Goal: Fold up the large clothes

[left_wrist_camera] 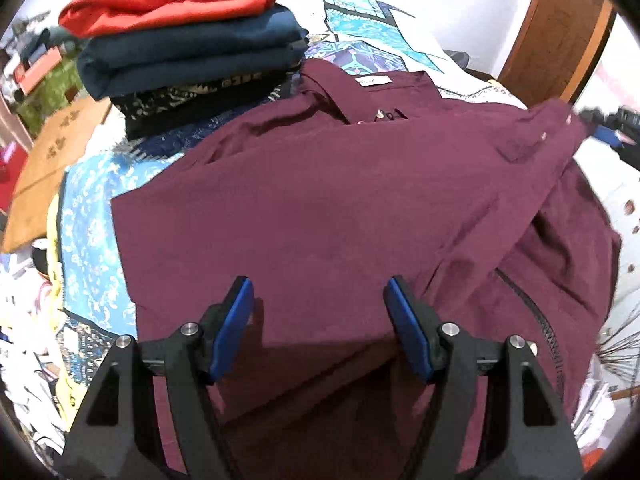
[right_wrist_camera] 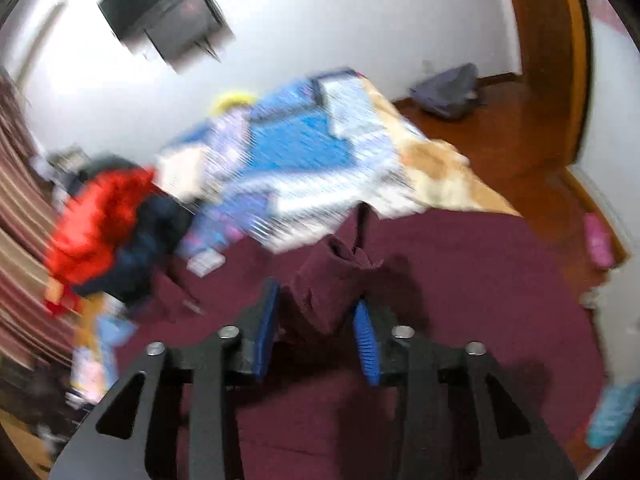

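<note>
Patterned blue bedding (left_wrist_camera: pixel 88 216) covers the bed, with a white wall and a wooden door frame (left_wrist_camera: pixel 560 40) seen behind it. At the centre of the left wrist view a maroon shirt (left_wrist_camera: pixel 320 208) is spread over the bedding, its collar and white label (left_wrist_camera: pixel 374 80) at 12 o'clock and one sleeve (left_wrist_camera: pixel 532 184) folded across the body at 2 o'clock. A stack of folded clothes (left_wrist_camera: pixel 188 52), red over navy over a dark patterned piece, is seen at 11 o'clock, just beside the collar. The left claw (left_wrist_camera: pixel 319 320) is held open above the shirt's lower part, nothing between its blue pads (left_wrist_camera: pixel 232 332). In the blurred right wrist view, a bunched fold of maroon cloth is seen between the fingers of the right claw (right_wrist_camera: pixel 316 320); whether it is pinched cannot be told.
</note>
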A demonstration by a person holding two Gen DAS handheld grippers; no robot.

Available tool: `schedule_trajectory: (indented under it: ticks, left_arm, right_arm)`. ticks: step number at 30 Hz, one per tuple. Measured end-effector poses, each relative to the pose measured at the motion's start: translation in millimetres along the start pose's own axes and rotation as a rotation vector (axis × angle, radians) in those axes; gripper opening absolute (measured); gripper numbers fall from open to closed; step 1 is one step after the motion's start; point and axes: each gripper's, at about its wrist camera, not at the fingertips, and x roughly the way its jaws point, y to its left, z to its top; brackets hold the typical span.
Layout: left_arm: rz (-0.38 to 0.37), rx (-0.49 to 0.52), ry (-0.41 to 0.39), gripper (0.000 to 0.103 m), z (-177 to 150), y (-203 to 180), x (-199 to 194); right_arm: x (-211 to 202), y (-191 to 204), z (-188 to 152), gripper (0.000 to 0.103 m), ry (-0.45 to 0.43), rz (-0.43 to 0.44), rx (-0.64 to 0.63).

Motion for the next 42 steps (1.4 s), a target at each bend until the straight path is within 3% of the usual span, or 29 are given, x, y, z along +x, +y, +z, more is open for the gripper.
schedule_trajectory:
  ticks: [3, 4, 9, 11, 13, 18, 23, 27, 30, 32, 37, 42]
  left_arm:
    - [0.019, 0.009, -0.014, 0.068, -3.3, -5.2, -4.6]
    - [0.021, 0.014, -0.017, 0.068, -4.2, -6.2, -6.5]
    - [0.01, 0.05, -0.03, 0.068, -6.0, -13.1, -13.3]
    - [0.01, 0.05, -0.031, 0.068, -7.1, -15.1, -13.4]
    - [-0.008, 0.04, -0.027, 0.068, -9.7, -16.0, -13.4]
    - [-0.042, 0.054, -0.024, 0.068, -17.2, -22.5, -19.4]
    - [-0.012, 0.04, -0.053, 0.068, -4.6, -15.4, -30.4]
    - [-0.002, 0.015, -0.1, 0.068, 23.5, -8.9, -35.0]
    - [0.014, 0.018, -0.113, 0.075, 41.5, -13.3, -23.4]
    - [0.024, 0.013, -0.084, 0.076, 49.1, -19.5, -6.7]
    - [-0.04, 0.059, 0.045, 0.076, 41.3, -53.2, 33.8]
    - [-0.032, 0.161, 0.025, 0.076, 36.6, -90.6, 28.9]
  right_arm:
    - [5.6, -17.6, -17.2, 0.039, 0.037, -0.197, -0.041]
    - [4.5, -21.5, -19.2, 0.039, 0.05, -0.215, -0.044]
    - [-18.6, -25.0, -7.5, 0.039, 0.034, -0.111, -0.01]
    - [-18.9, -5.7, 3.4, 0.049, 0.011, -0.088, -0.053]
    - [-10.5, 17.4, 11.0, 0.062, -0.001, -0.081, -0.119]
    - [39.6, 49.4, 9.9, 0.063, 0.098, -0.08, -0.222]
    - [53.0, 25.9, -23.0, 0.063, 0.181, -0.121, -0.204]
    - [32.3, 8.1, -41.7, 0.063, 0.156, -0.12, -0.216]
    - [21.5, -1.4, -48.4, 0.063, 0.158, -0.098, -0.187]
    - [20.7, -8.3, -50.1, 0.067, 0.167, -0.081, -0.147]
    - [2.3, -22.2, -52.0, 0.067, 0.138, -0.041, -0.057]
    - [-32.8, -56.0, -49.9, 0.067, 0.059, -0.035, 0.051]
